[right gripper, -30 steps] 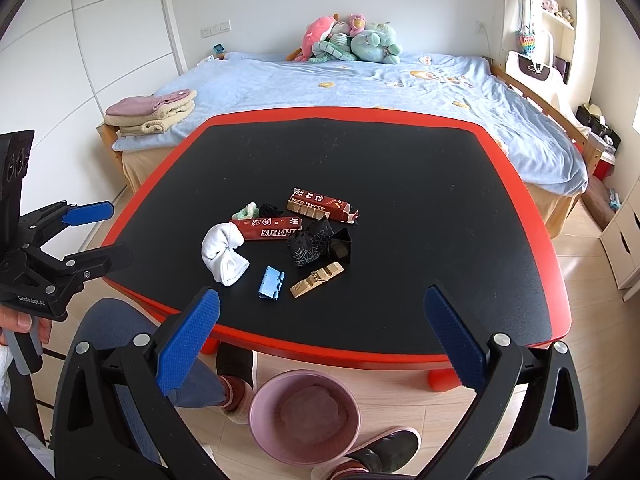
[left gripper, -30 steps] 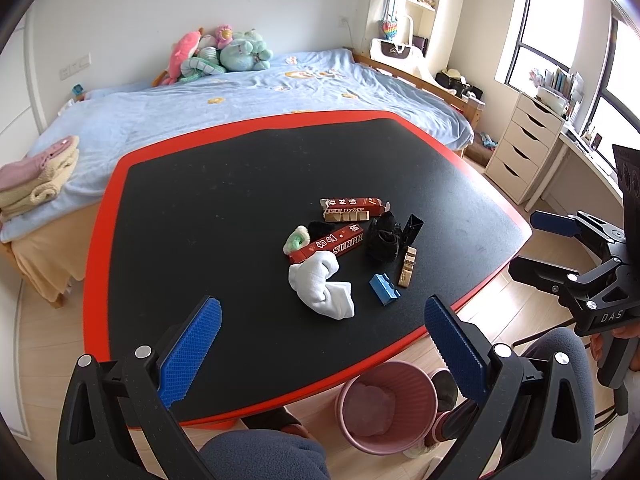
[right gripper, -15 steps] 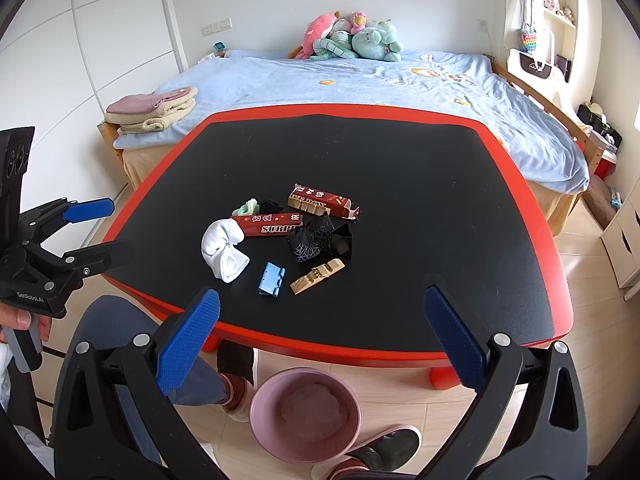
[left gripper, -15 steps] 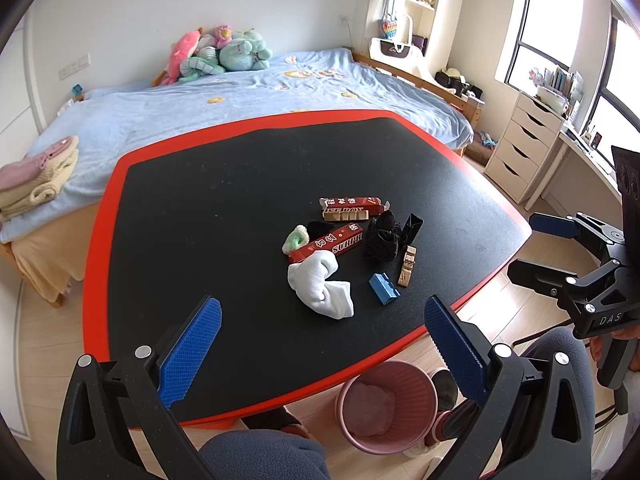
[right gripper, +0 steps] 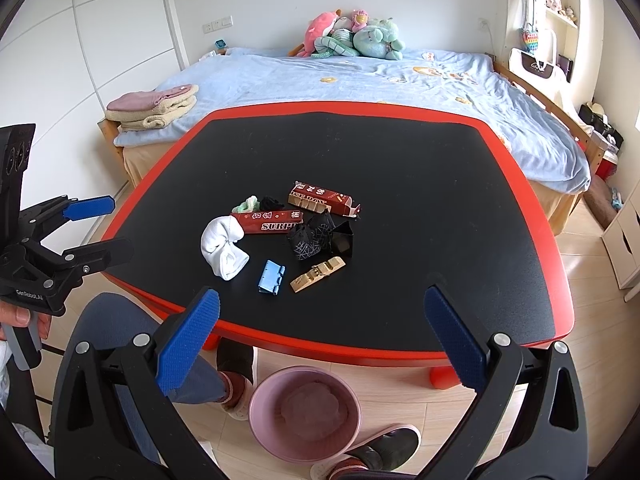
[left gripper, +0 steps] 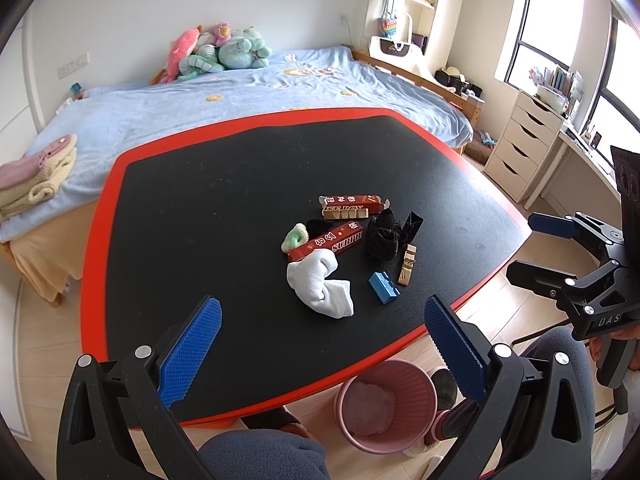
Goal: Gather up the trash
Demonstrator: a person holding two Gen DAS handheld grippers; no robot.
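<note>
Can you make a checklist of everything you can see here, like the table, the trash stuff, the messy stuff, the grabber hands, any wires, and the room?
Surface: black table with red rim, holding one small pile near the middle.
Job's things: two red cartons, crumpled black wrapper, pink bin on the floor by the table's near edge, with something pale inside.
Clutter: white sock, blue clip, wooden clip, green-white hair tie.
Grippers: left gripper open, holding nothing; right gripper open, holding nothing; both hang short of the pile.
Cables: nothing seen.
Surroundings: bed with blue cover, plush toys, folded towels, white drawers.
</note>
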